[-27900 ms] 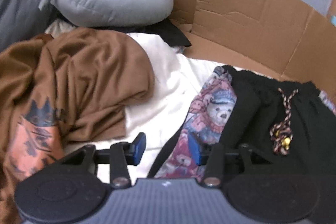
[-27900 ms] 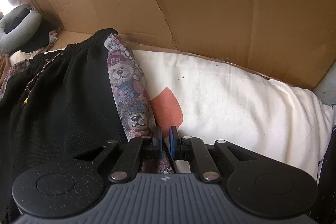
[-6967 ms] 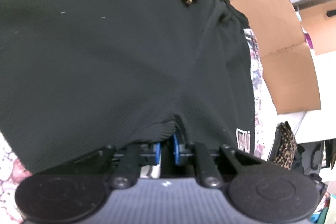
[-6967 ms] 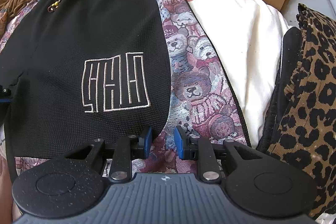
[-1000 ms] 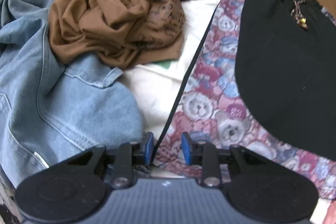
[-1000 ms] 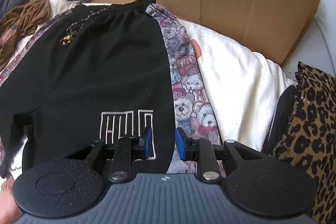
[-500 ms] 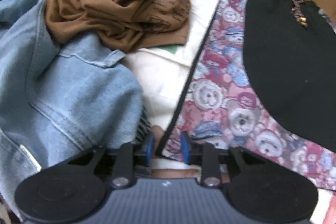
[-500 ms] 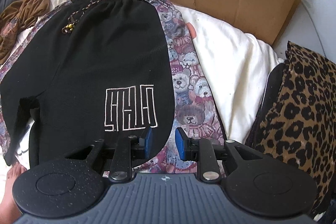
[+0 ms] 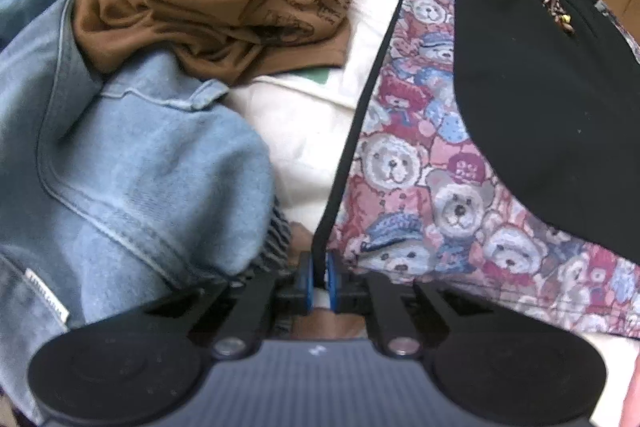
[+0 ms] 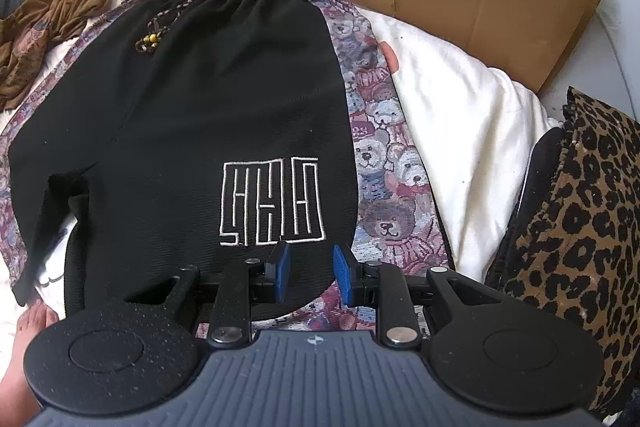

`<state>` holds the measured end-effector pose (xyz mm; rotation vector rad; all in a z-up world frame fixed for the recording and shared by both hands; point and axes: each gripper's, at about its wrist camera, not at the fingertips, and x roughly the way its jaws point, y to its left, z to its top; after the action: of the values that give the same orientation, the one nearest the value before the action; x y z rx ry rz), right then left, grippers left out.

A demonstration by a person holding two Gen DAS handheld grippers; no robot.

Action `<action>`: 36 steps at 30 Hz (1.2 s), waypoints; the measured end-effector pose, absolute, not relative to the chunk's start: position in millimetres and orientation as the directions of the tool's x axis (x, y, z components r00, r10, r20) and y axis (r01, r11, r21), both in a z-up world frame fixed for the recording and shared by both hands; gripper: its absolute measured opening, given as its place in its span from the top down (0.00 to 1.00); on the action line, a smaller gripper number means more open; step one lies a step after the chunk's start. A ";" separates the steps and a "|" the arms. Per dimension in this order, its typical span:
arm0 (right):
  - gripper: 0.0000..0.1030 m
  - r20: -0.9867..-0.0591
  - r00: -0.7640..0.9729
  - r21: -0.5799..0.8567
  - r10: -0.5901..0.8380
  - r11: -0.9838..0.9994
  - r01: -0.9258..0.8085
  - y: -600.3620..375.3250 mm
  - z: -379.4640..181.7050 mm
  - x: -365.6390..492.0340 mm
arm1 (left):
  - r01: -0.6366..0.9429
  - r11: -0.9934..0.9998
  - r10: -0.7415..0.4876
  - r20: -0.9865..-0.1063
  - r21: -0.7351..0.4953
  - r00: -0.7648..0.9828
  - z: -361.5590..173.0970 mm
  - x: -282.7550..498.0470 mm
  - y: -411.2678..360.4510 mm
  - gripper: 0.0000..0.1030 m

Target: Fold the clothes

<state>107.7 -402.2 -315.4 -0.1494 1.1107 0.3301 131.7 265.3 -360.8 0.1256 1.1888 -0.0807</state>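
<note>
Right wrist view: black shorts with white maze logo, spread mid-frame over teddy-bear fabric.
Right gripper: parted, grasping nothing.
Left wrist view only: left gripper just clenched on teddy-bear fabric's black edge; denim garment left.

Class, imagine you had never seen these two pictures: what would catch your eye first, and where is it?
First, the black shorts with a white maze-like logo, spread flat in the middle on a teddy-bear blanket. Next, the left gripper, whose jaws have just closed on that blanket's dark edge, beside a blue denim garment. At far right lies a leopard-print cushion.
</note>
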 end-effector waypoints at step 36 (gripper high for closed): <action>0.54 -0.785 0.506 0.291 0.358 0.934 -0.208 -442.5 -304.7 57.9 | 0.213 0.951 -0.280 -0.920 -0.226 0.275 -238.2 141.7 94.0 0.93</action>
<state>57.9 -442.5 -304.7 0.1668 0.9836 0.3431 141.7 94.0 -238.2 -0.0621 1.2495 -0.3319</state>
